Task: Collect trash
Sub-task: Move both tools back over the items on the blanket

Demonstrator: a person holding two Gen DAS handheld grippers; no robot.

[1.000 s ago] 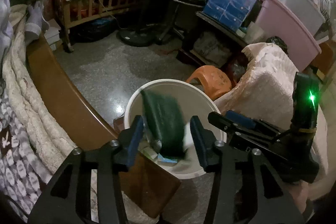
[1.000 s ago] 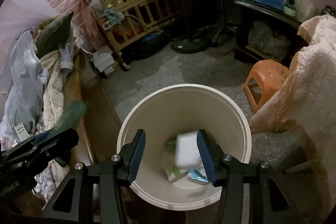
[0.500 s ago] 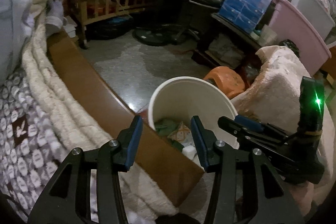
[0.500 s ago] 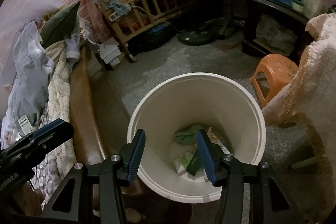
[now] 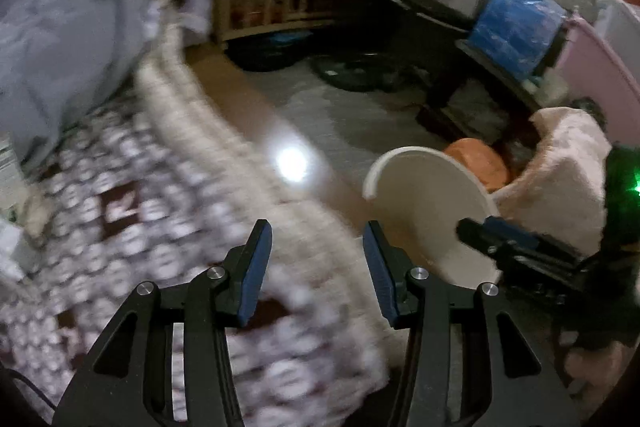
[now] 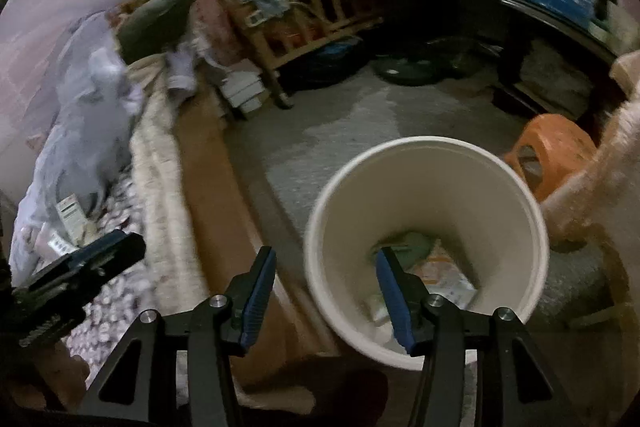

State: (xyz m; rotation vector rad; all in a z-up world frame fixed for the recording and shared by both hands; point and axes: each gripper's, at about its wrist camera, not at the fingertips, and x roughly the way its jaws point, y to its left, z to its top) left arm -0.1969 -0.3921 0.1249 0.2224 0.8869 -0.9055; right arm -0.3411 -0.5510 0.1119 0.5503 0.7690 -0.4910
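Both tools gape empty. The left tool (image 5: 316,259) has swung from over the round white plastic bin (image 6: 516,187) to the patterned bedspread (image 5: 120,227); the right tool (image 6: 326,287), jaws just widened, straddles the bin's near rim, trash (image 6: 436,267) inside.

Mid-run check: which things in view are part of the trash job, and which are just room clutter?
Part of the job:
- white bin
- trash in the bin
- left gripper, jaws open, nothing between them
- right gripper, jaws open, nothing between them

Lying about:
- orange stool
- wooden crib
- patterned blanket
- blue package
- pink tub
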